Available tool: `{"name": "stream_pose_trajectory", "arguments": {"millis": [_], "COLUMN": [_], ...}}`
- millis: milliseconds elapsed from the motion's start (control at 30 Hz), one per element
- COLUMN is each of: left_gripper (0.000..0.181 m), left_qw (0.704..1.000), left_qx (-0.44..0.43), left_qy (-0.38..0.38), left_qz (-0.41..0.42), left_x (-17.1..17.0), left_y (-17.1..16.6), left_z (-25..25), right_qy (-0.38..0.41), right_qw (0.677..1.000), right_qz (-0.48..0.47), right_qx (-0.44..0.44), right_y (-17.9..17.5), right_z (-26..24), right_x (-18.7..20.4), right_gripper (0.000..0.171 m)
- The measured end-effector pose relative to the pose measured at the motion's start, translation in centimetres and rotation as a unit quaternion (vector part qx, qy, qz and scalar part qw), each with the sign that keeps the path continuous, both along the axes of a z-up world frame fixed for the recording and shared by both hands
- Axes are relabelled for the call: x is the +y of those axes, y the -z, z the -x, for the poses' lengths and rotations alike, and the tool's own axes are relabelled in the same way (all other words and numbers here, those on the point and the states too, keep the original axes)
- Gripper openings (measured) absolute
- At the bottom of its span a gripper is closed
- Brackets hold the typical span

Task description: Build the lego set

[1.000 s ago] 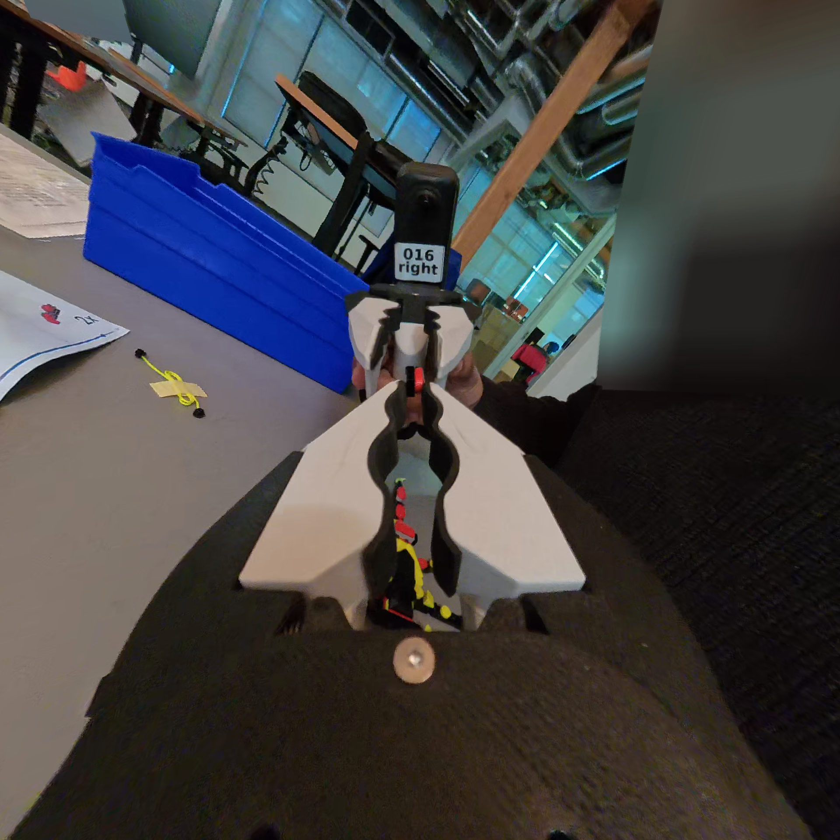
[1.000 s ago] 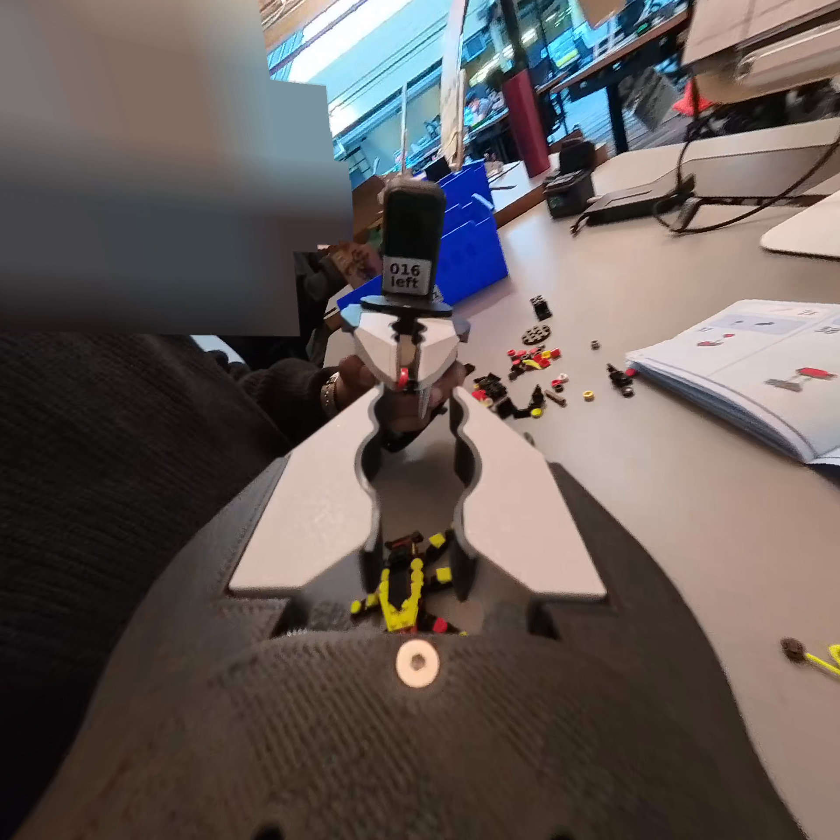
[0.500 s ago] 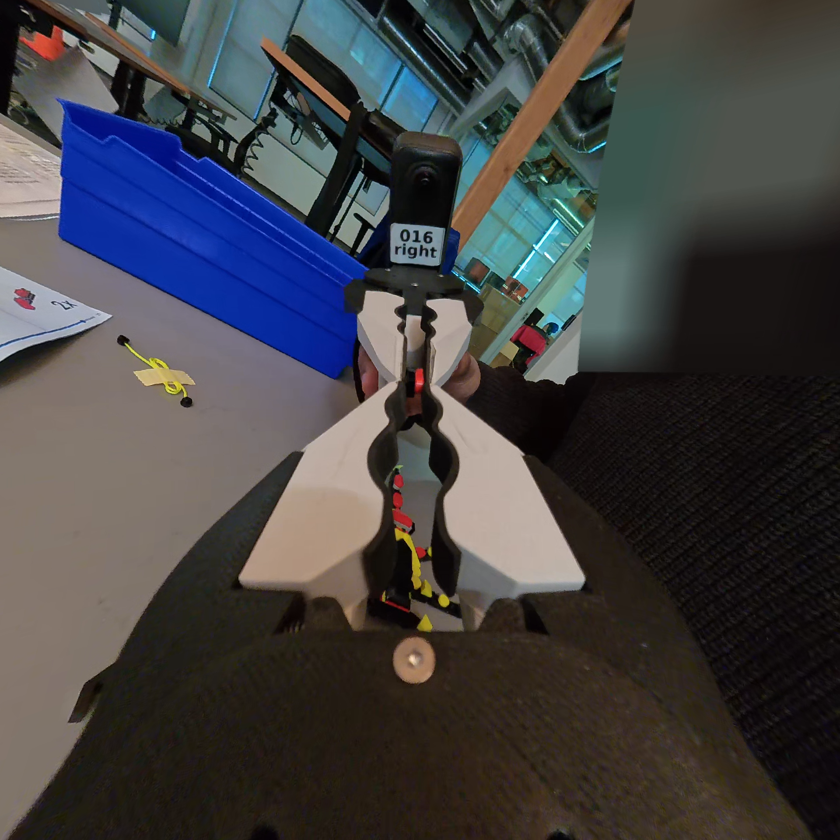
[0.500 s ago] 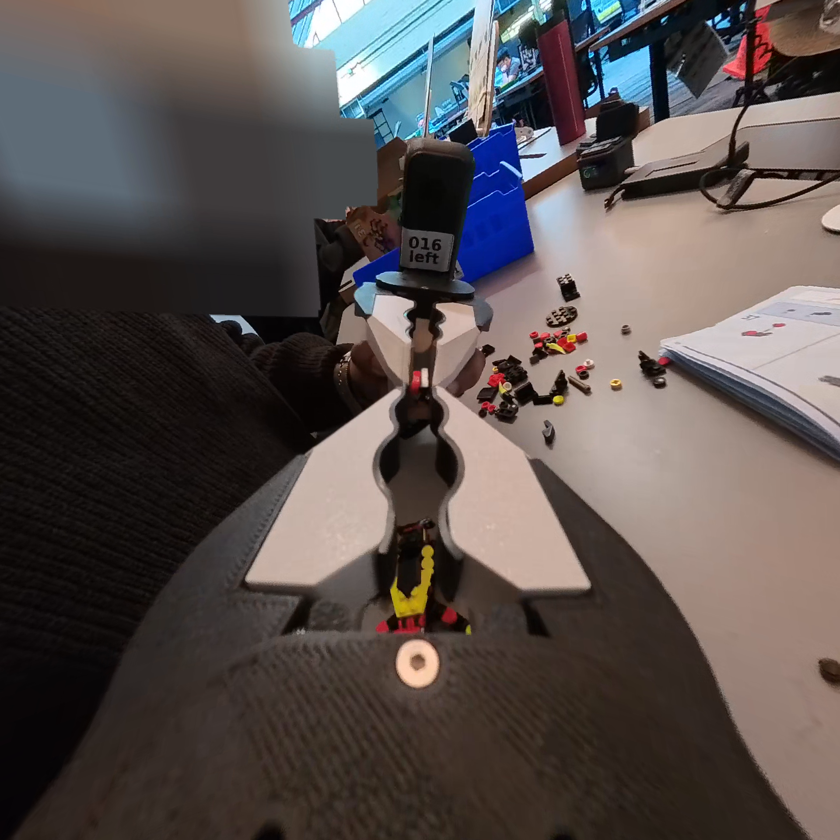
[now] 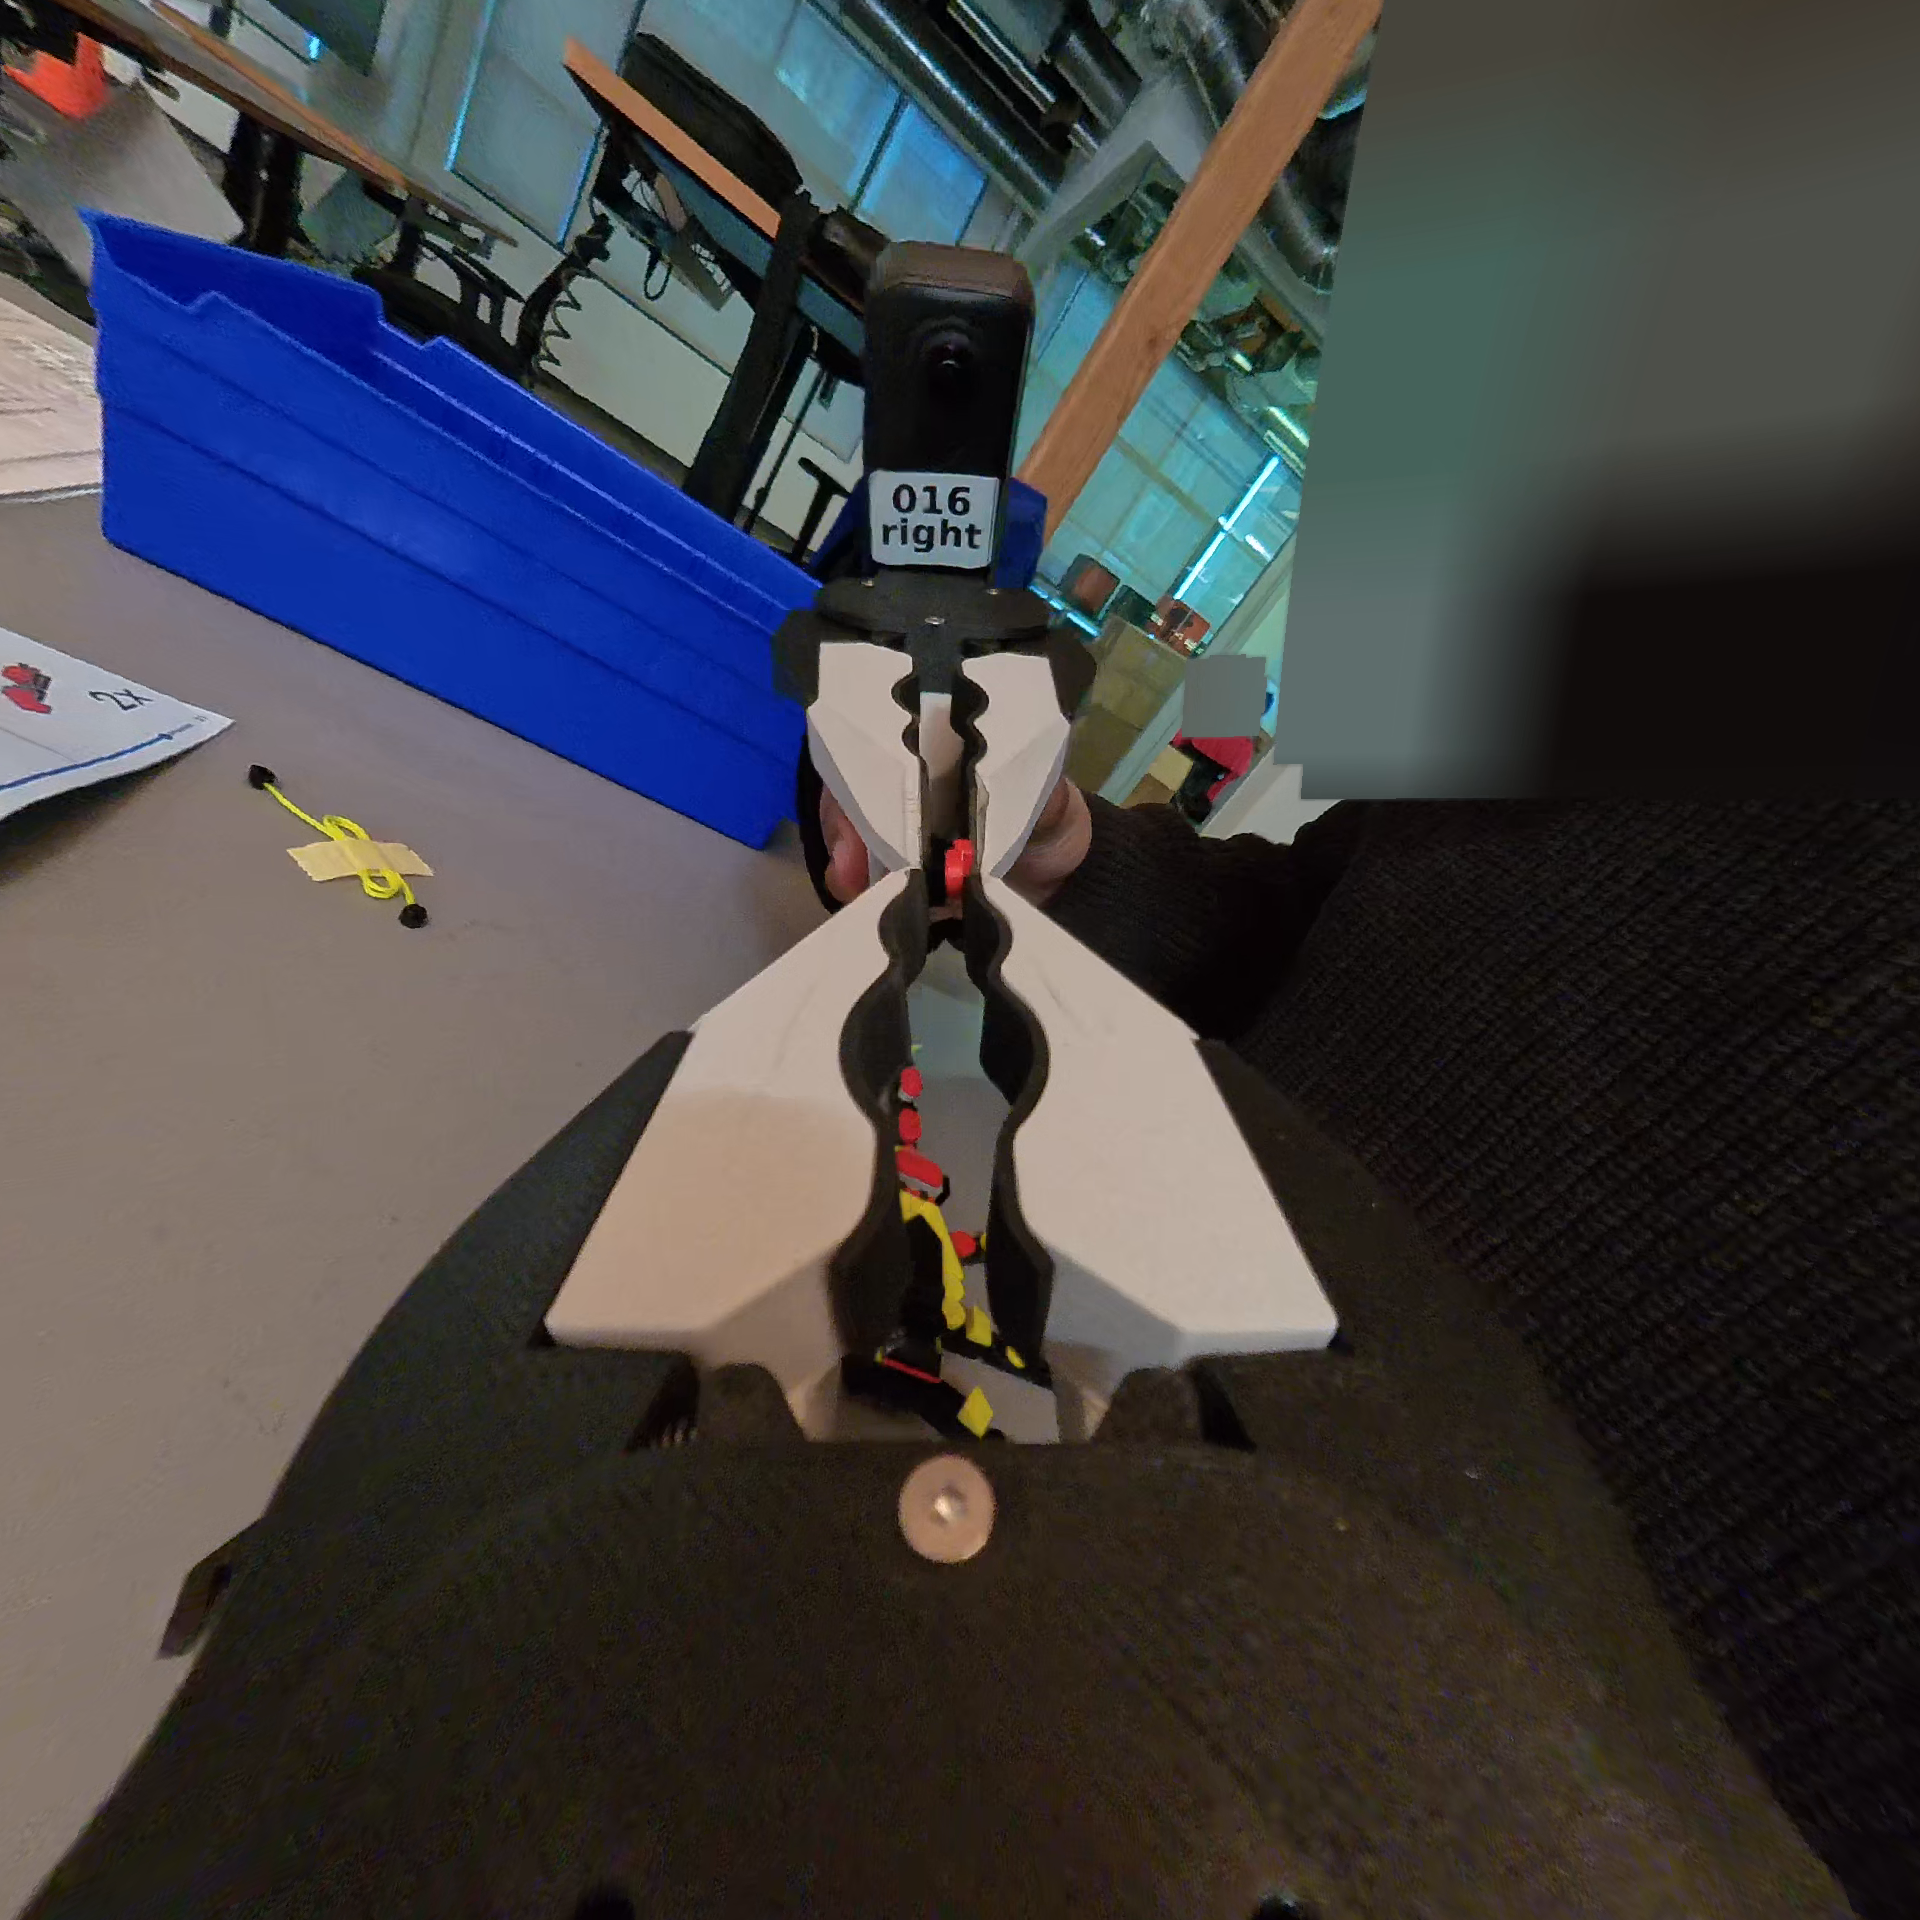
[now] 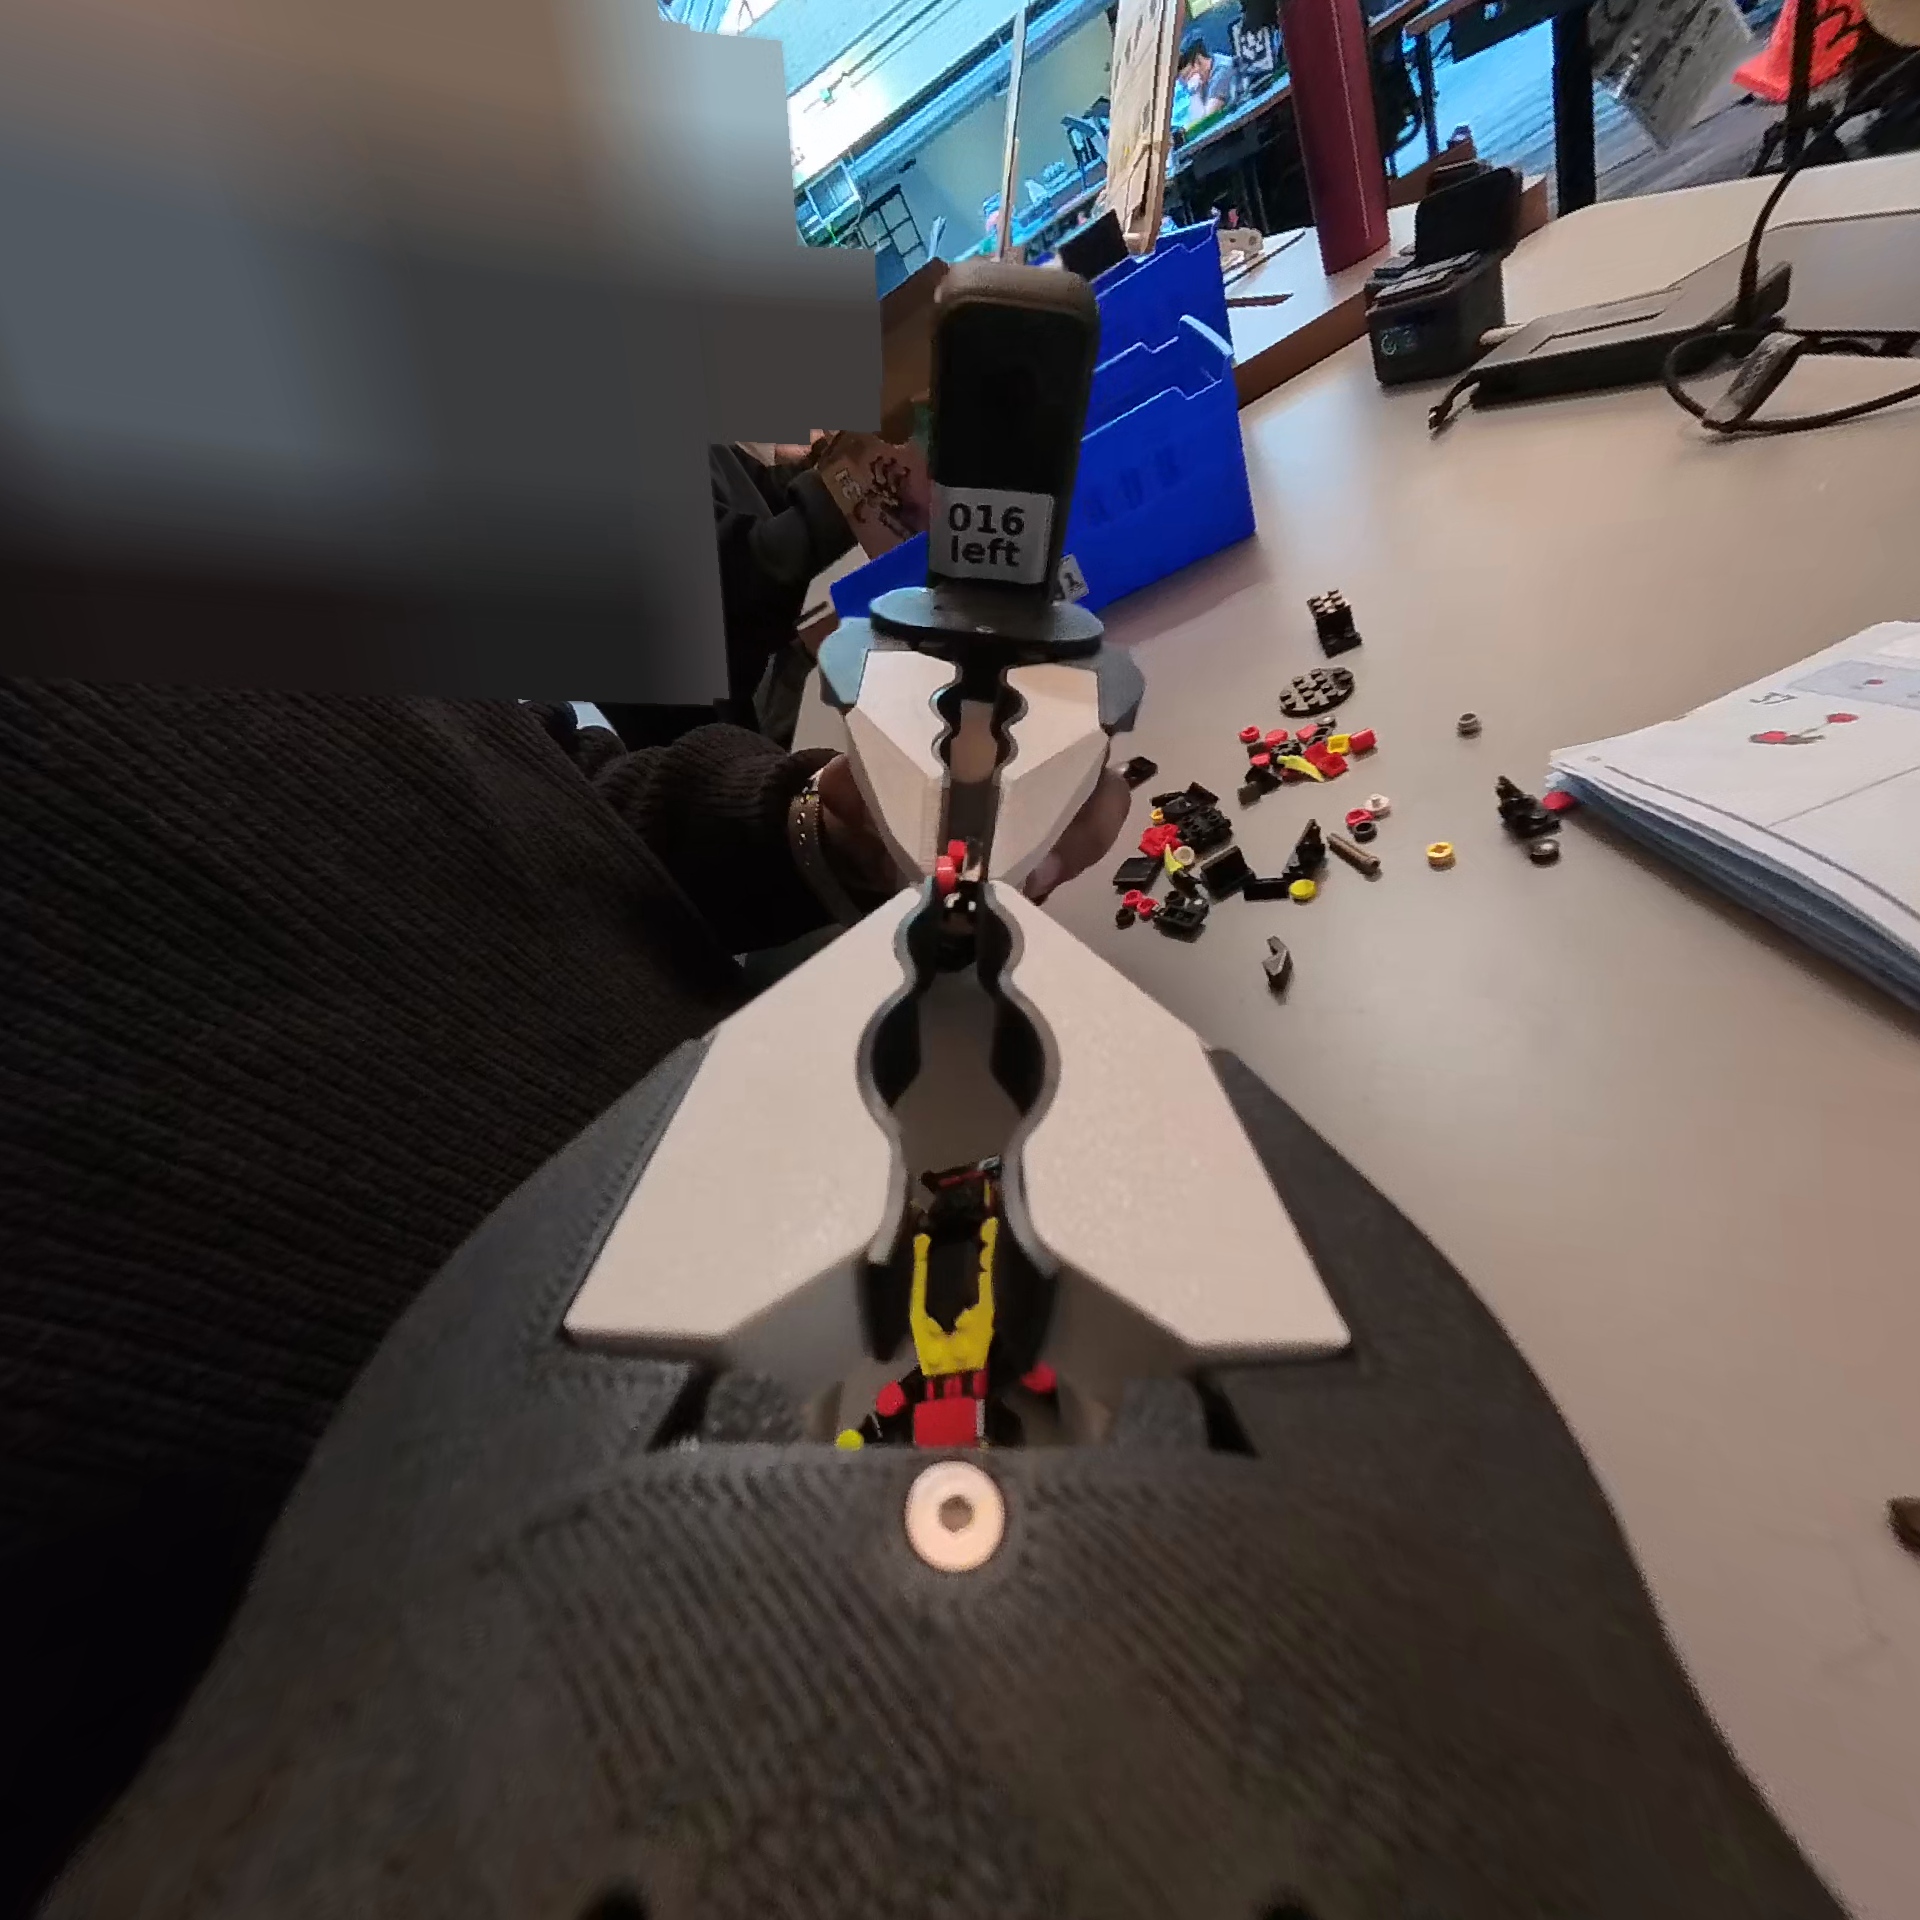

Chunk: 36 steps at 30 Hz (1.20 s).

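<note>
My left gripper [image 5: 943, 894] and right gripper [image 6: 951, 909] meet tip to tip above the grey table. Between the tips sits a small red and black lego piece [image 5: 958, 862], also seen in the right wrist view [image 6: 945, 868]. Both grippers' jaws are closed on it. The right gripper shows opposite in the left wrist view [image 5: 951, 847], and the left gripper shows opposite in the right wrist view [image 6: 961, 847]. Under the grippers a black, yellow and red lego model [image 5: 930, 1236] lies on the table, seen through the finger gap [image 6: 951, 1299].
Several loose black, red and yellow pieces [image 6: 1226, 842] lie beside an instruction booklet [image 6: 1766, 790]. A blue bin [image 5: 416, 520] stands at the back. A yellow string with tape [image 5: 358, 857] and a paper sheet [image 5: 73, 727] lie left. A dark-sleeved person [image 5: 1558, 1143] sits close. My left and right fingertips are right by each other.
My right gripper was open a second ago; it moved up to the left gripper's tips and closed there. The left gripper stayed shut with the red piece.
</note>
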<state>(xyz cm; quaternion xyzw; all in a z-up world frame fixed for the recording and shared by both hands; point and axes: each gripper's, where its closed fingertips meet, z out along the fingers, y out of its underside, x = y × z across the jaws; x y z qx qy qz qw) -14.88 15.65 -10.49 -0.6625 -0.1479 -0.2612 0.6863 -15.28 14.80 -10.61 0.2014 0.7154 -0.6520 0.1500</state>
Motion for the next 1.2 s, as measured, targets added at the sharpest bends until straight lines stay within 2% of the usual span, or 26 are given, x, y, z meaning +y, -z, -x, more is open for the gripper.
{"name": "stream_pose_trajectory", "arguments": {"millis": [300,467,1200], "left_gripper": [0.006,0.004,0.005], "left_qw": [0.994,0.997,0.996], "left_qx": [0.088,0.054,0.076], "left_qy": [-0.034,-0.032,-0.029], "left_qz": [0.062,0.035,0.047], "left_x": [-0.1,-0.2,0.1], "left_y": [1.2,0.4,0.8], "left_z": [0.4,0.6,-0.1], "right_qy": [0.013,0.014,-0.003], "right_qw": [0.999,0.999,0.999], "right_qz": [-0.007,0.028,0.030], "right_qx": [-0.029,-0.021,-0.040], "right_y": [1.0,0.3,0.4], "right_z": [0.5,0.6,0.1], "right_x": [-0.2,-0.2,0.1], "right_gripper": [0.005,0.005,0.005]}}
